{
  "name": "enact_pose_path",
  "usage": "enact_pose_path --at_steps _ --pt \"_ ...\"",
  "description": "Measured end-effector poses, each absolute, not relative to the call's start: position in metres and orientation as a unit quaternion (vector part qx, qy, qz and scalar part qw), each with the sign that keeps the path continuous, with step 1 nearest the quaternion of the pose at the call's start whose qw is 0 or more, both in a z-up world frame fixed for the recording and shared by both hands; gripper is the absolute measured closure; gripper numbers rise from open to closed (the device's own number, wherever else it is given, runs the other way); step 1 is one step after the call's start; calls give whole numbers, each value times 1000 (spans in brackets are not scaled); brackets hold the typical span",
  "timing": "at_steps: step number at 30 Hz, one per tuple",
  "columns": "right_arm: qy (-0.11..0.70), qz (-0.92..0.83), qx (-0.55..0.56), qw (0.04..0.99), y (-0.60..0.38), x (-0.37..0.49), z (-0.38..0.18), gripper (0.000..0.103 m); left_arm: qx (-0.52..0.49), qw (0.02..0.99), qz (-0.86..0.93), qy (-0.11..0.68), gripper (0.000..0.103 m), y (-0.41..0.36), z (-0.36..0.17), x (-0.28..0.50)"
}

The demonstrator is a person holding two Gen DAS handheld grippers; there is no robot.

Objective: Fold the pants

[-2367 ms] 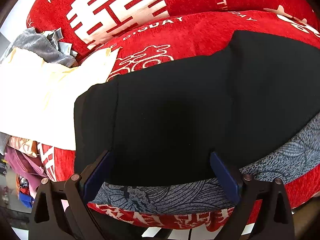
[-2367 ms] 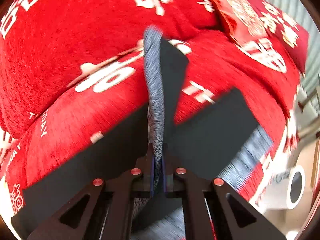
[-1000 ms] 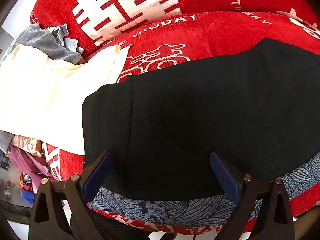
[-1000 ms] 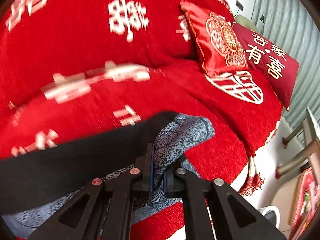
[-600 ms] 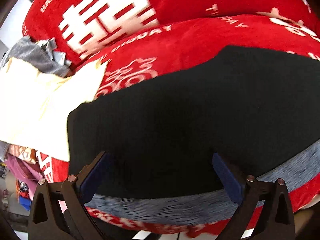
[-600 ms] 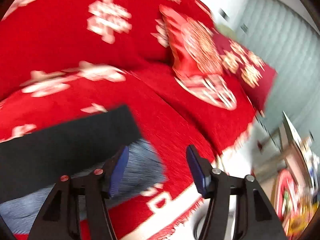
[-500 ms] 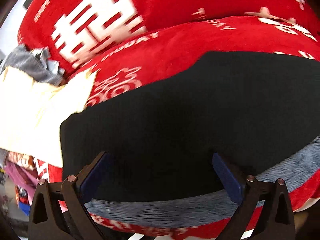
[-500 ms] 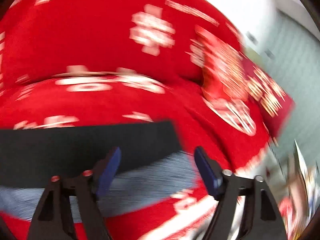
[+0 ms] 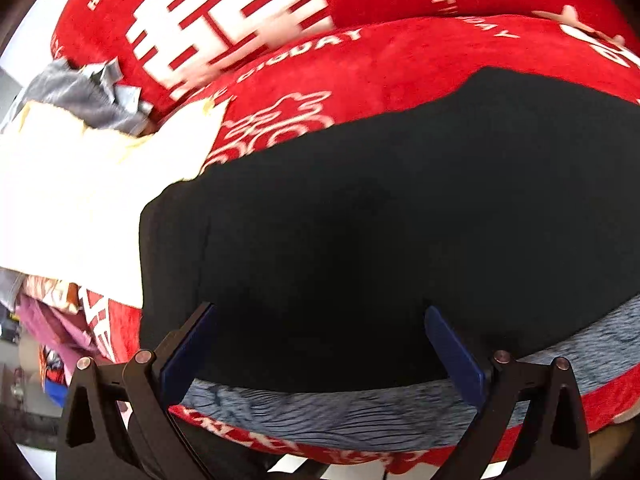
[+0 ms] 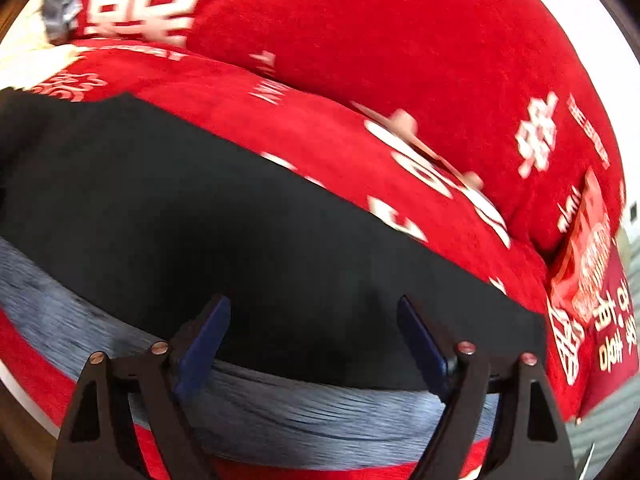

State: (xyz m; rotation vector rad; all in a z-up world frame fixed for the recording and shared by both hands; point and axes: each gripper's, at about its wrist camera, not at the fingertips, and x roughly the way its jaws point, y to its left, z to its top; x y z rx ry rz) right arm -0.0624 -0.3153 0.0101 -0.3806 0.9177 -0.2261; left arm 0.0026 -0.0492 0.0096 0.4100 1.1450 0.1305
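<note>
The pants [image 9: 380, 240] lie flat along the red sofa seat, black side up, with a strip of their blue-grey patterned side [image 9: 360, 412] showing at the near edge. They also show in the right wrist view [image 10: 260, 248], with the patterned strip [image 10: 300, 412] at the front. My left gripper [image 9: 320, 344] is open and empty above the pants' near edge. My right gripper [image 10: 314, 336] is open and empty above the same edge, further right.
The red sofa cover [image 9: 400, 60] with white lettering runs under and behind the pants. A cream cloth [image 9: 80, 200] and a grey garment [image 9: 80, 96] lie to the left, with more clothes [image 9: 52, 320] below. Red cushions [image 10: 592, 272] stand at the right end.
My right gripper let go of the patterned pant leg, opened, and swung left over the folded pants. The left gripper stayed open and shifted only slightly.
</note>
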Motion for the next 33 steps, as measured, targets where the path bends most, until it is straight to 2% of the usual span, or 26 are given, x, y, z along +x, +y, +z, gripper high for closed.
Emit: enact_pose_path --at_steps 2,6,11,16,23,28,33 --pt "452 -142 -150 868 -349 -66 11 0 179 816 65 545 1 -44 11 4" --pt "461 -197 -121 857 -374 -56 22 0 165 823 48 542 1 -59 19 12" --pt "399 -143 -131 896 -321 -27 49 0 125 823 43 552 1 -107 25 51" --pt "435 -138 -152 877 -318 16 27 0 161 819 82 545 1 -135 20 78" --pt "434 -200 -118 870 -409 -13 26 0 184 822 87 531 0 -136 17 84" --pt "437 -260 -68 858 -502 -38 28 0 216 826 89 513 0 -144 16 80" --pt "441 -300 -3 846 -553 -51 31 0 218 821 94 520 0 -147 20 81"
